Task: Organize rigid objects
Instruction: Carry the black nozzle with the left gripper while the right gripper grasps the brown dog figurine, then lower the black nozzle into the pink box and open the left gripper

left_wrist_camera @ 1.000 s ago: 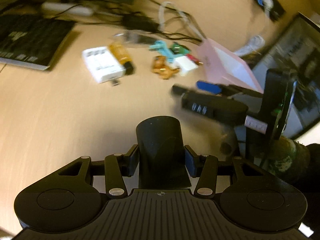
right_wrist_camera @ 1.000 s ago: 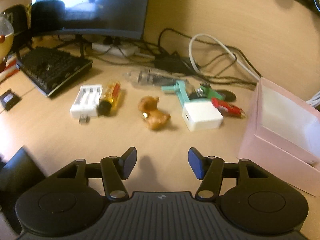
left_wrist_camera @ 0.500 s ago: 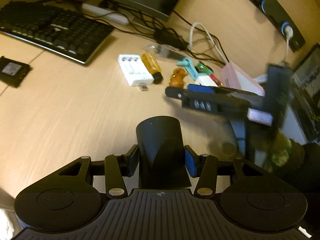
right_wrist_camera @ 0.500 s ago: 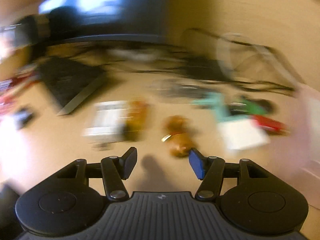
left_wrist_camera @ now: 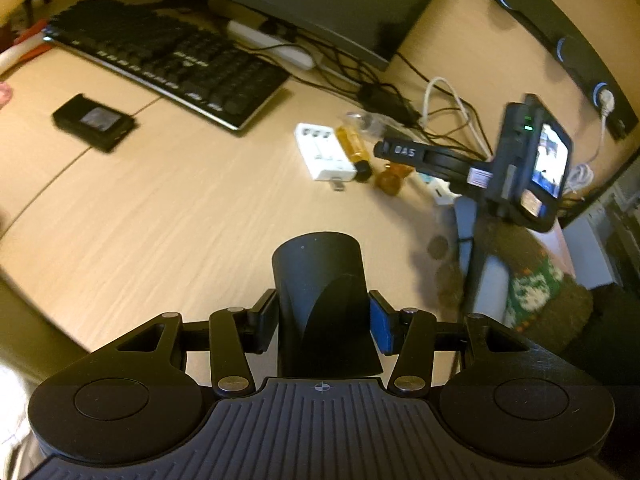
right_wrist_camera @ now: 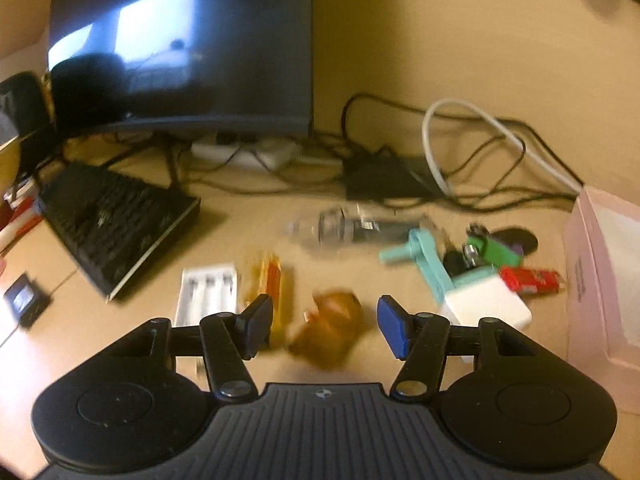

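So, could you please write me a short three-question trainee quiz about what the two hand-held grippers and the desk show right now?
1. True or false: the left hand-held gripper is shut on a black cup.
2. What lies between the open fingers of the right hand-held gripper? A) red lighter B) amber object C) white charger
3. Fill in: the pink box stands at the ____ edge of the right wrist view.

Key: 1 true; 2 B, the amber object, untouched by the pads; 3 right.

White characters reading "DAS" stand on the side of the right gripper (left_wrist_camera: pixel 404 151), seen from the left wrist. Print on the pink box (right_wrist_camera: pixel 600 264) is too blurred to read.
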`<action>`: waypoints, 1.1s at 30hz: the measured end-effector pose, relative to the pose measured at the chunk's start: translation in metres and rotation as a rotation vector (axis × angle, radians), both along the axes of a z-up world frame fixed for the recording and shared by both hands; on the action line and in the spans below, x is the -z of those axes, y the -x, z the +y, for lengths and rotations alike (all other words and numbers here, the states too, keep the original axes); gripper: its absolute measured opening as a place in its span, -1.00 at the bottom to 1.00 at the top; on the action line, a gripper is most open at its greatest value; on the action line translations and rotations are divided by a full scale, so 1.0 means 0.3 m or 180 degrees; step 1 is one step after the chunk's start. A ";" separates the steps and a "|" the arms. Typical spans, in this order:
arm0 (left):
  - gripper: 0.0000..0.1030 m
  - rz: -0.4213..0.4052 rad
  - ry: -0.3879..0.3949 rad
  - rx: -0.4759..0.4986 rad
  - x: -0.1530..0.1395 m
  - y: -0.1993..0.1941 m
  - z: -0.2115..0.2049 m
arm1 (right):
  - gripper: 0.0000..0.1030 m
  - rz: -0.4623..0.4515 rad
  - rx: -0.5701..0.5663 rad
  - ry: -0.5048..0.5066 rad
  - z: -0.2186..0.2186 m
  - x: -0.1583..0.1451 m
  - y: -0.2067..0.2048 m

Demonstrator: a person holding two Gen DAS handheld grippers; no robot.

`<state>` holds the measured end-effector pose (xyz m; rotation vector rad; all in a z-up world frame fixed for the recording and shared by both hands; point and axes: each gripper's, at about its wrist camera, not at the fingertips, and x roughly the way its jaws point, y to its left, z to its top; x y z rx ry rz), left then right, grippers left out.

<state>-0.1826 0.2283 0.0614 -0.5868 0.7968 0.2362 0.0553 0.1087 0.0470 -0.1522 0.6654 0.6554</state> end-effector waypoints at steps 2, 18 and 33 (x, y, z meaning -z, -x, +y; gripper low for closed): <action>0.01 -0.0007 -0.0005 -0.0027 -0.004 0.013 0.005 | 0.14 -0.0029 0.0013 0.0052 0.028 0.022 -0.009; 0.01 0.0070 -0.0037 0.0529 0.004 -0.092 -0.011 | -0.35 -0.0158 -0.0298 0.0519 -0.075 0.037 0.127; 0.02 -0.0014 -0.0123 0.2298 -0.001 -0.407 -0.370 | -0.38 -0.0254 0.0550 0.0517 -0.563 -0.147 0.375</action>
